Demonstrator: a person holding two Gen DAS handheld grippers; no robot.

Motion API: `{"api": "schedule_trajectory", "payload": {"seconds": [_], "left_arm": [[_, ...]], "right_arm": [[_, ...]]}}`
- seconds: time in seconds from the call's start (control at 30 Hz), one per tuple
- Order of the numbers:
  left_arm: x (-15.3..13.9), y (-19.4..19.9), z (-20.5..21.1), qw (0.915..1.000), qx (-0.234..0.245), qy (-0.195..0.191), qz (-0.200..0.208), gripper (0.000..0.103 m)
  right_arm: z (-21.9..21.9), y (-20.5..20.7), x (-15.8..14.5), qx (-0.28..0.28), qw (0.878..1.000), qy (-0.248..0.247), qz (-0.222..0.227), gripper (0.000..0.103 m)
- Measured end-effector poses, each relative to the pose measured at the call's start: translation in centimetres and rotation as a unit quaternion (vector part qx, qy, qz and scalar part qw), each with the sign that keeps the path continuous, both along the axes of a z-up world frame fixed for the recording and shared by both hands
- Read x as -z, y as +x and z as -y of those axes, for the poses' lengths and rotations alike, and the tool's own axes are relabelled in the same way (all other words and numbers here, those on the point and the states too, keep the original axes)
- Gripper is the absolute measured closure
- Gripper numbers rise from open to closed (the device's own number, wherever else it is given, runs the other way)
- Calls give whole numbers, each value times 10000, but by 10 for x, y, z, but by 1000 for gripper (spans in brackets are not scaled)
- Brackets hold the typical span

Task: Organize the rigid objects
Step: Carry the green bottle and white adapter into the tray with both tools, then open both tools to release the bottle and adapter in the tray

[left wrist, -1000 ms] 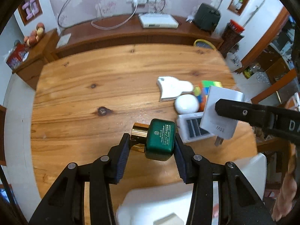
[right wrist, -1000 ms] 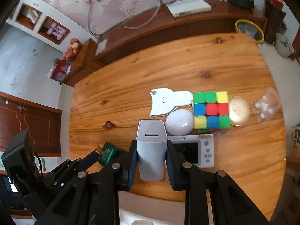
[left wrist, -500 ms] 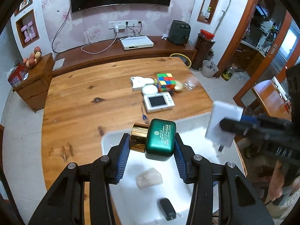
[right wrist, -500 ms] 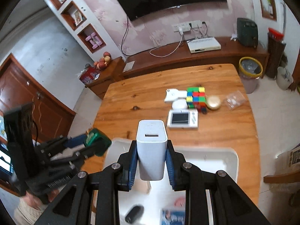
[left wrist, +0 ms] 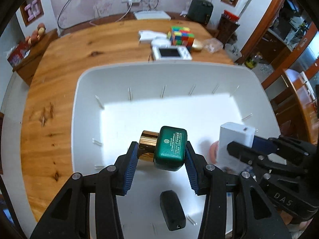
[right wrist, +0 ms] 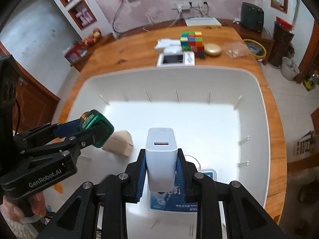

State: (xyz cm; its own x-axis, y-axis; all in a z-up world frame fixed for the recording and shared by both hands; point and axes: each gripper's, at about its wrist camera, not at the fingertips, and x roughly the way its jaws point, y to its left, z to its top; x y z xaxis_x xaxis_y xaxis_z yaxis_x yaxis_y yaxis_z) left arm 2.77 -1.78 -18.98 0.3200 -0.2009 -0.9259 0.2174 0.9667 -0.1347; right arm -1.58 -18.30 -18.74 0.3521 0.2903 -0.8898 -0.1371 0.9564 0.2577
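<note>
Left tongs (left wrist: 161,155) clamped on green bottle (left wrist: 171,147), gold cap leftward; right tongs (right wrist: 161,168) clamped on upright white charger (right wrist: 161,155).

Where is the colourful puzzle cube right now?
The multicoloured puzzle cube sits on the wooden table beyond the white bin, between the round gold case on its right and flat white items on its left.

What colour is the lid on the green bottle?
Shiny gold. The cap on the green bottle shows best in the left wrist view, held by the left gripper.
</note>
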Motion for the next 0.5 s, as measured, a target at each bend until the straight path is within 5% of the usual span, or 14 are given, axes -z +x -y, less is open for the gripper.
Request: {"api": "schedule_trajectory", "payload": {"seconds": [0.27, 0.33, 0.4, 0.5], "left_arm": [[13, -6, 5, 9998, 76, 173, -53, 55], [15, -8, 7, 9998, 79, 169, -107, 54], [18, -7, 7, 9996, 75, 196, -172, 54], [21, -8, 7, 9995, 77, 166, -274, 51]], "right_arm": [[-3, 3, 27, 70, 9993, -191, -309, 71], [-4, 3, 28, 60, 9993, -194, -309, 66], [-6, 0, 26, 89, 9992, -332, -220, 47], [-5, -1, 22, 171, 9988, -459, -67, 42]]}}
